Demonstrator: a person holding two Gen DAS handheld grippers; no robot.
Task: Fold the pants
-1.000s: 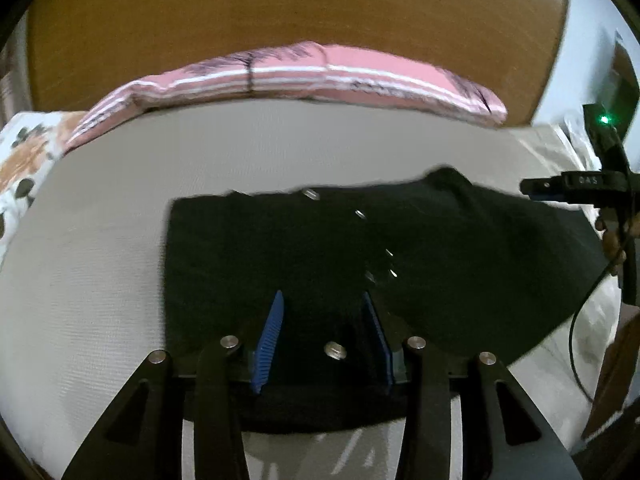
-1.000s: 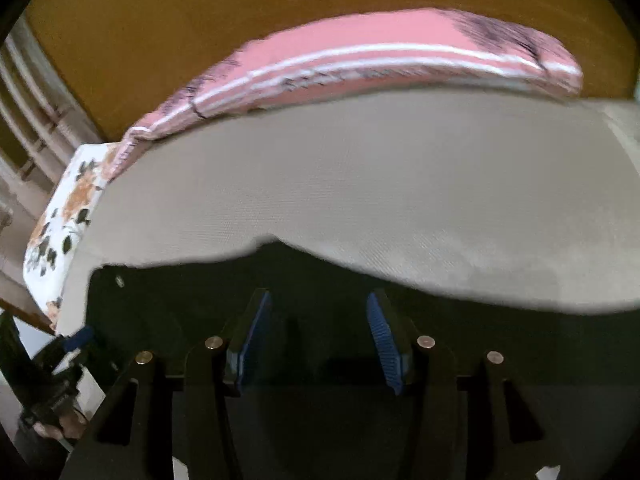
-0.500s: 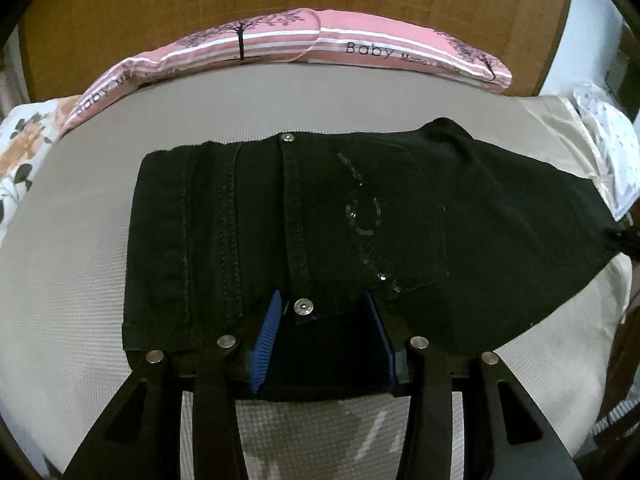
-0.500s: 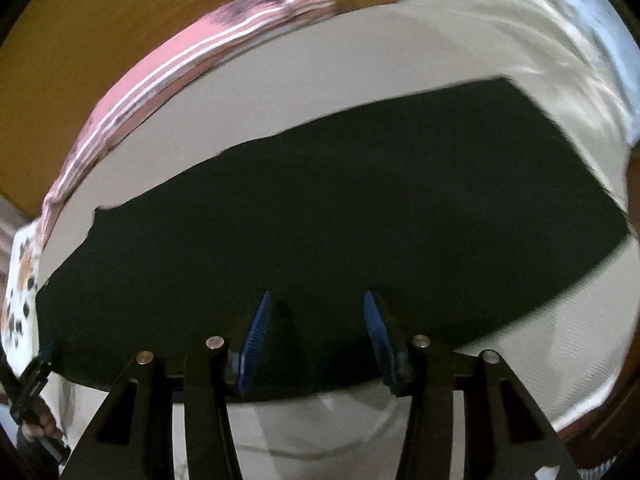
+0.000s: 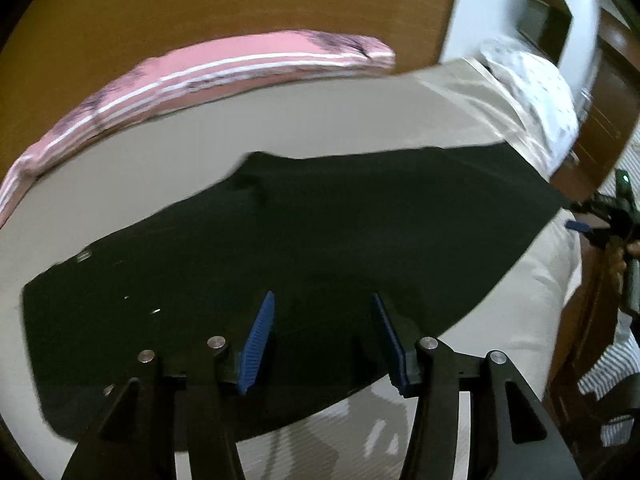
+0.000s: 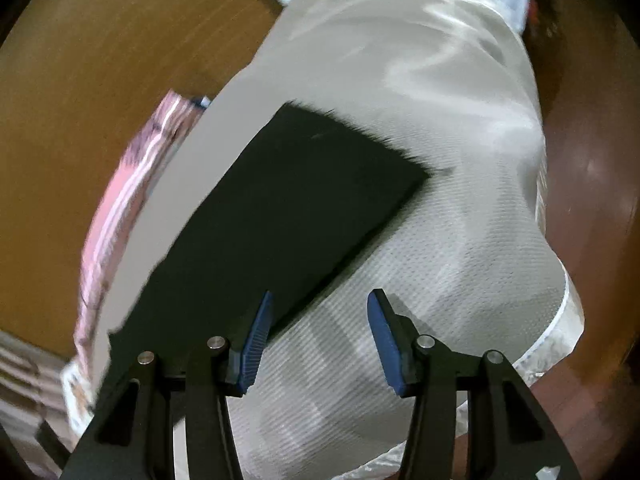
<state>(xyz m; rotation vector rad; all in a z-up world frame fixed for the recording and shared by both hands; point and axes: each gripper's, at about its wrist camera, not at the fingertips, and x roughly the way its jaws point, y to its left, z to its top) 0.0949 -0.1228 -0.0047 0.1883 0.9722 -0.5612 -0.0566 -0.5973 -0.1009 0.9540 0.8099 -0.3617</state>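
Beige bed (wooden headboard) under pants

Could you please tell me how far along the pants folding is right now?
Done: the black pants lie flat in one long strip on the beige sheet. In hand: nothing; left gripper and right gripper are open. Left: folding the strip's length over.

pants: black
bed: beige cover
pillow: pink, white stripes
headboard: brown wood
claw pads: blue
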